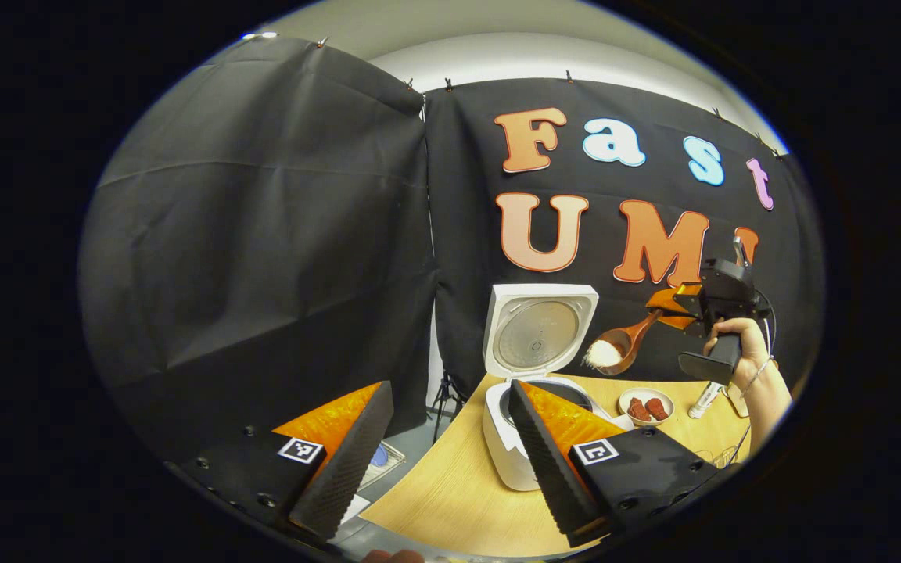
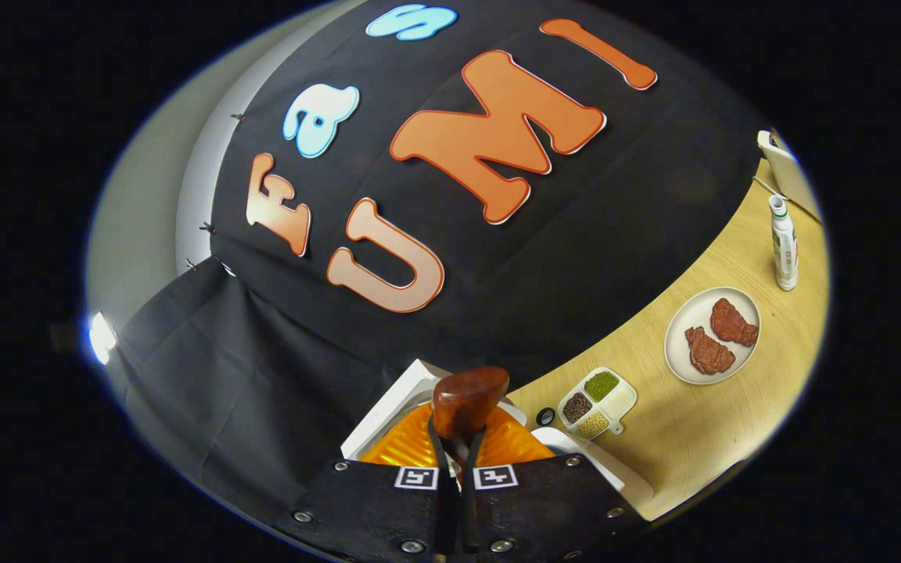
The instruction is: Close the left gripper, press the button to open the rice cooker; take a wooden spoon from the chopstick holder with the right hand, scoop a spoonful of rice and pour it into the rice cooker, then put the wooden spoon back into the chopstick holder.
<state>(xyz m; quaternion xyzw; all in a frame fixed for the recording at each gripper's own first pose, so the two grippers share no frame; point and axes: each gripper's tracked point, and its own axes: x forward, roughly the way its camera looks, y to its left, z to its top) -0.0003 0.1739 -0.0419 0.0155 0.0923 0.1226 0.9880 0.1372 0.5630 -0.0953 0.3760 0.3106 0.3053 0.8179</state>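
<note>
Black cloth backs your wooden counter [image 1: 450, 493]. Rice cooker [image 1: 507, 438]: lid [image 1: 538, 330] up, button step done. Wooden spoon [image 1: 621, 344]: loaded with rice, raised beside the lid, pour and return outstanding. Your right gripper [image 1: 673, 306] is clamped on the spoon handle; your left gripper [image 1: 450, 461] stands wide apart, holding nothing. Plate [image 2: 712, 335]: two brown pieces.

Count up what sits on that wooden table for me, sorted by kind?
Rice cooker: 1
Plate of meat: 1
Meat pieces: 2
Divided dish of beans: 1
Bottle: 1
Total: 6
</note>
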